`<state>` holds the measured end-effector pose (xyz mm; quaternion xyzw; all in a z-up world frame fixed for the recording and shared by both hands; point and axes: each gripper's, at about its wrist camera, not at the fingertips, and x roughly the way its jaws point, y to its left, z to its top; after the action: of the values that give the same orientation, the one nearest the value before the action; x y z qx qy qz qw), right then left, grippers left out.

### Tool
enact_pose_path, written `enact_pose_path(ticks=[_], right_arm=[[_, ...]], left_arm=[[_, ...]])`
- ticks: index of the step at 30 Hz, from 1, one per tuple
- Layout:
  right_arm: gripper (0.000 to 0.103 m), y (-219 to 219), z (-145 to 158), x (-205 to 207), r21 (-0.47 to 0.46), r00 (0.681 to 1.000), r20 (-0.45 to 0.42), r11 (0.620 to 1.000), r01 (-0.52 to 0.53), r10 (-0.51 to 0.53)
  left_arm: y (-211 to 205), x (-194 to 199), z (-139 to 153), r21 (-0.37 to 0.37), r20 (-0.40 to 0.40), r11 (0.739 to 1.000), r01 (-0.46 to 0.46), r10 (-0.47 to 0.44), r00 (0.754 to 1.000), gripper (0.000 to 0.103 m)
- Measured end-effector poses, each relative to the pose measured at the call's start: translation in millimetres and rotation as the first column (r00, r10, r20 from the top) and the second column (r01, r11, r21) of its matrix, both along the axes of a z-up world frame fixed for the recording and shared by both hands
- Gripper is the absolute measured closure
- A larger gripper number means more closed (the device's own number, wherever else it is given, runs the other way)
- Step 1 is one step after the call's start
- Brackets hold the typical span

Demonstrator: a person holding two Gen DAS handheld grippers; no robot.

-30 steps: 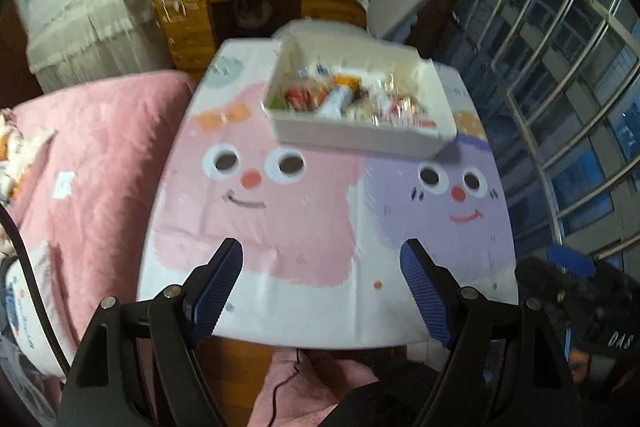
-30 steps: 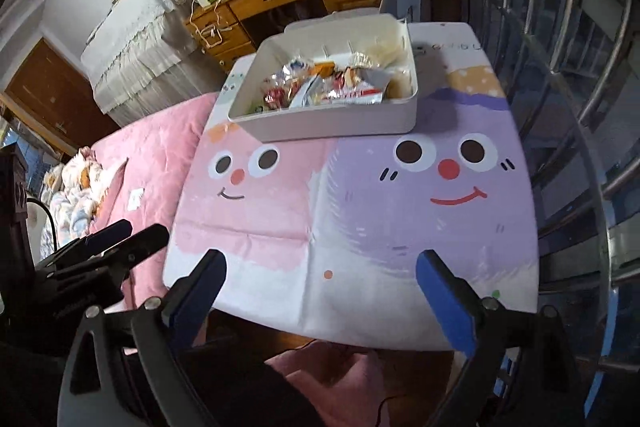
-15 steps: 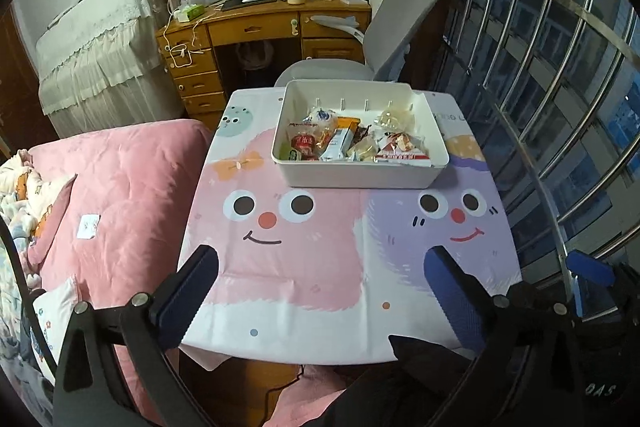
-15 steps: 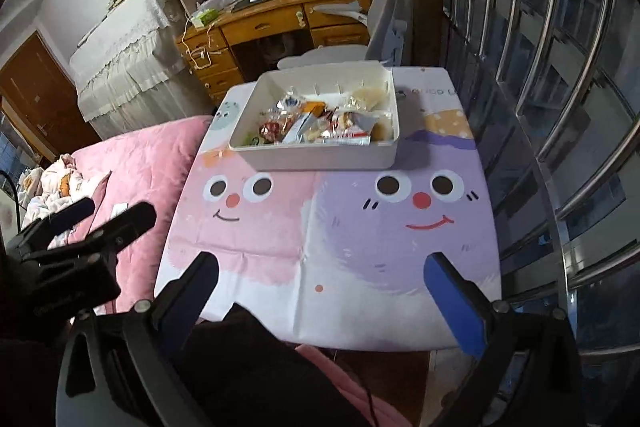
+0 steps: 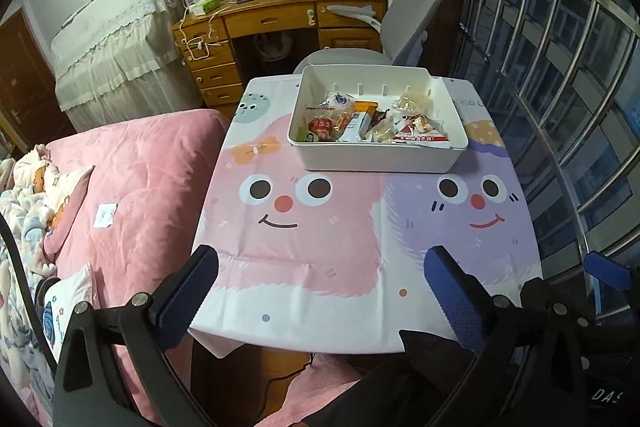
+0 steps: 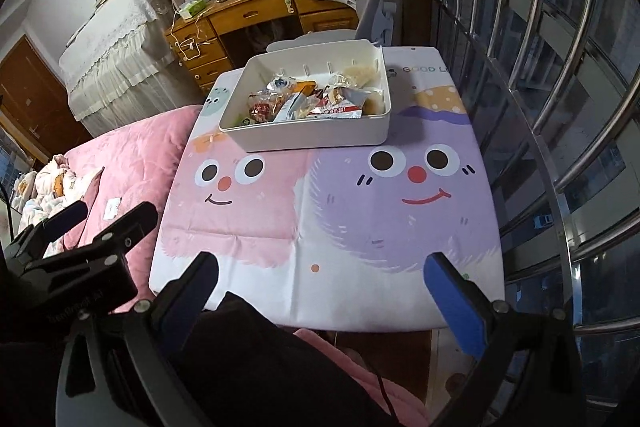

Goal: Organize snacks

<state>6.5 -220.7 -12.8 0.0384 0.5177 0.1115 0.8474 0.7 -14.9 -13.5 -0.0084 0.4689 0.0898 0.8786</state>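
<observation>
Both grippers, left gripper [image 5: 320, 291] and right gripper [image 6: 320, 291], are held wide, empty. Snacks [image 5: 374, 123] are gathered inside the white bin [image 5: 376, 159] on the table's far side; nothing seems left to be fetched.

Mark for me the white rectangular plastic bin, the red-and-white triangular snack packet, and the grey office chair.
white rectangular plastic bin [image 5: 376, 159], left wrist view, on its near outer wall.
red-and-white triangular snack packet [image 5: 420, 134], left wrist view, on its printed face.
grey office chair [image 5: 416, 7], left wrist view, on the backrest.
</observation>
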Motion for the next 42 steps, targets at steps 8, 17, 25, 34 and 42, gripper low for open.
enact_pose_path(ticks=[8,17,25,34,42], right_arm=[[0.000,0,-1,5,0.006,1.000,-0.005,1.000,-0.015,0.015],[0.000,-2,-1,7,0.006,1.000,-0.003,1.000,-0.013,0.013],[0.000,-3,-1,8,0.007,1.000,-0.004,1.000,-0.014,0.014],[0.000,-9,-3,11,0.008,1.000,-0.010,1.000,-0.015,0.015],[0.000,-9,-3,12,0.007,1.000,-0.010,1.000,-0.015,0.015]], left_arm=[[1,-3,1,-0.001,0.011,1.000,-0.023,0.023,1.000,0.001],[-5,-1,1,0.002,0.021,1.000,-0.020,0.020,1.000,0.001],[-8,3,1,0.004,0.020,1.000,-0.016,0.016,1.000,0.001],[-11,5,0,-0.001,0.015,1.000,-0.010,0.010,1.000,0.001],[-11,7,-3,-0.003,0.009,1.000,-0.004,0.004,1.000,0.001]])
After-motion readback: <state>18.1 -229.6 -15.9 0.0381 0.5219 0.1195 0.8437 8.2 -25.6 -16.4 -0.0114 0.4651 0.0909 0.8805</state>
